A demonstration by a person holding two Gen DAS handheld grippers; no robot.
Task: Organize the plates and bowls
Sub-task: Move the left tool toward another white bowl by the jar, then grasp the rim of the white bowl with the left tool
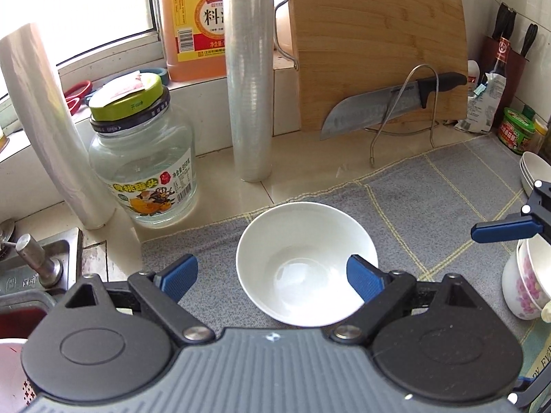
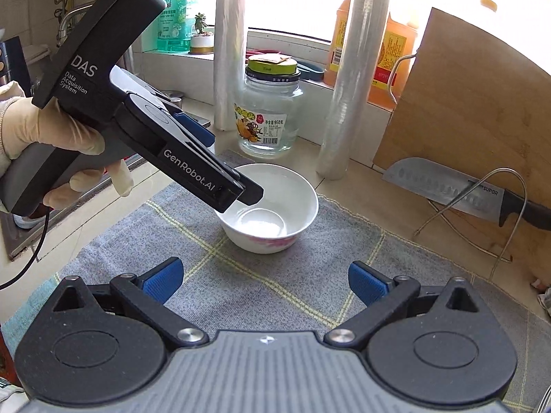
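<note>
A white bowl (image 1: 306,261) with a pink flower print stands upright on the grey mat (image 1: 430,186); it also shows in the right wrist view (image 2: 272,206). My left gripper (image 1: 272,277) is open, one finger inside the bowl at its near right rim and the other outside on the left; in the right wrist view it (image 2: 241,186) reaches down over the bowl's left rim. My right gripper (image 2: 263,280) is open and empty above the mat, short of the bowl. A flowered bowl (image 1: 527,282) and stacked white bowls (image 1: 533,168) sit at the right edge.
A glass jar (image 1: 144,158), two rolls of cling film (image 1: 249,75), an oil jug (image 1: 193,24), a cutting board (image 1: 375,44) and a knife (image 1: 385,106) on a wire rack line the back. A sink (image 1: 38,268) lies left.
</note>
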